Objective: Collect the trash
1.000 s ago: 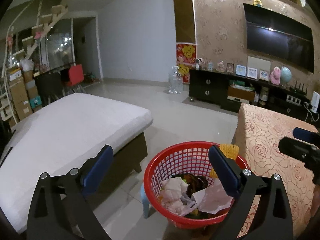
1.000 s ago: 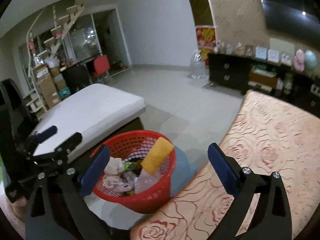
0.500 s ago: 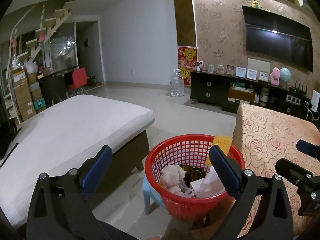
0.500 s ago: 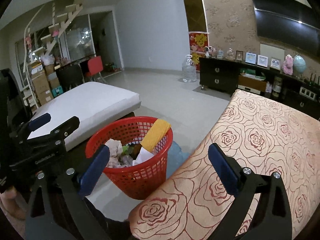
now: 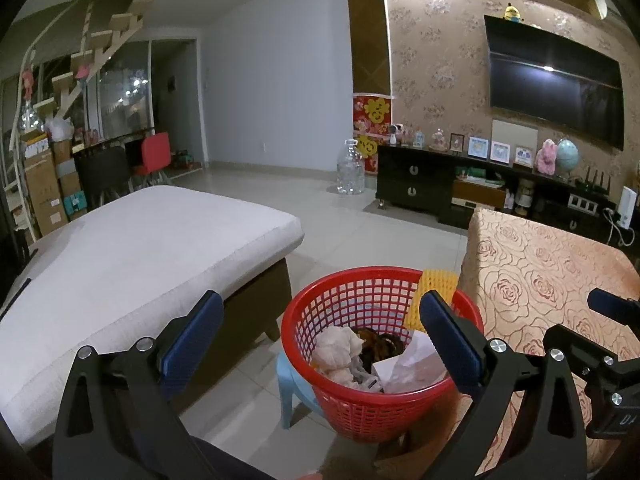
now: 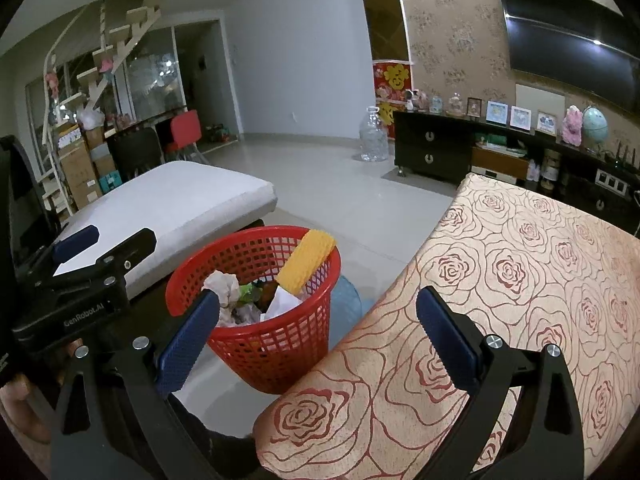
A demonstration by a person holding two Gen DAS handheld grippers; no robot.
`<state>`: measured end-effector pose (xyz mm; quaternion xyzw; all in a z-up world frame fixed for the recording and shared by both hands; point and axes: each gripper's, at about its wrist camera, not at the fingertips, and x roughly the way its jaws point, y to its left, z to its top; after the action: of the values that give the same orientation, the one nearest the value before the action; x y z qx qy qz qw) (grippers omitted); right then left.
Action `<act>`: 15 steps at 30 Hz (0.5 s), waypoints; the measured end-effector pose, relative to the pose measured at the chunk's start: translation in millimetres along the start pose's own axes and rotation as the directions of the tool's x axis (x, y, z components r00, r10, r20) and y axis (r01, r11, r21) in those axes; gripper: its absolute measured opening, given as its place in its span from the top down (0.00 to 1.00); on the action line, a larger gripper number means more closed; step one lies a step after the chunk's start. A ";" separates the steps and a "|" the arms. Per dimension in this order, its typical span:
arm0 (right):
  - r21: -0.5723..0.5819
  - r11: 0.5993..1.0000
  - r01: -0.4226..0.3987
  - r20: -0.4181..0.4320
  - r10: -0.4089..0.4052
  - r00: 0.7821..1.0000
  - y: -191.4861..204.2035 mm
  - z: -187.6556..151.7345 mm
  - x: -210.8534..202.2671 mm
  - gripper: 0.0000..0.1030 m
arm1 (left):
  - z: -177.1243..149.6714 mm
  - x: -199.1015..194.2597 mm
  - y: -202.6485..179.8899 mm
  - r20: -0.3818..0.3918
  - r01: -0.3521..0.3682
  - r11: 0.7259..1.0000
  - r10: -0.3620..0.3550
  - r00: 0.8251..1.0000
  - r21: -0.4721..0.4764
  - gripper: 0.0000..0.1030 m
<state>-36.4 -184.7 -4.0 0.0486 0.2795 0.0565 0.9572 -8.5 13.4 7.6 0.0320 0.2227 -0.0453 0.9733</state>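
Observation:
A red mesh basket [image 5: 344, 388] [image 6: 280, 352] stands on a light blue stool [image 5: 294, 384] between the white bed and the rose-patterned table. Inside lie crumpled white paper [image 5: 338, 346] [image 6: 224, 284], a yellow foam net sleeve [image 5: 434, 286] [image 6: 306, 260], a white sheet [image 5: 416, 364] and dark scraps. My left gripper [image 5: 322, 336] is open, held back from the basket, nothing between its blue pads. My right gripper [image 6: 316, 328] is open too, over the table's near corner, empty. The left gripper's body [image 6: 80, 280] shows at the left of the right wrist view.
A white mattress bed [image 5: 120, 256] fills the left. The rose-patterned tablecloth [image 6: 520, 300] covers the table at right. Beyond lie tiled floor [image 5: 360, 220], a big water bottle [image 5: 351, 172], a black TV cabinet [image 5: 460, 184], stacked boxes and chairs [image 5: 60, 184].
Both grippers have pulled back and tilted up from the basket, so it sits lower and farther in both views. Basket contents look unchanged. Both stay open.

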 end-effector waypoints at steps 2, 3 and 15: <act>-0.001 1.000 0.000 0.000 0.000 1.000 0.9 -0.5 0.2 0.07 | 0.3 0.6 0.6 -0.002 0.003 1.000 -0.003 1.000 -0.004 0.08; -0.001 1.000 0.000 0.001 0.000 1.000 0.9 -0.4 0.2 0.07 | 0.6 1.0 1.4 -0.004 0.005 1.000 -0.005 1.000 -0.008 0.08; -0.009 1.000 -0.001 -0.002 0.001 1.000 1.5 0.1 1.6 0.07 | 0.4 2.5 1.0 0.000 0.001 1.000 -0.001 1.000 -0.005 0.08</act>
<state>-35.1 -182.9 -4.6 0.0445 0.2803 0.0580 0.9571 -6.0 14.2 6.8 0.0293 0.2229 -0.0450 0.9734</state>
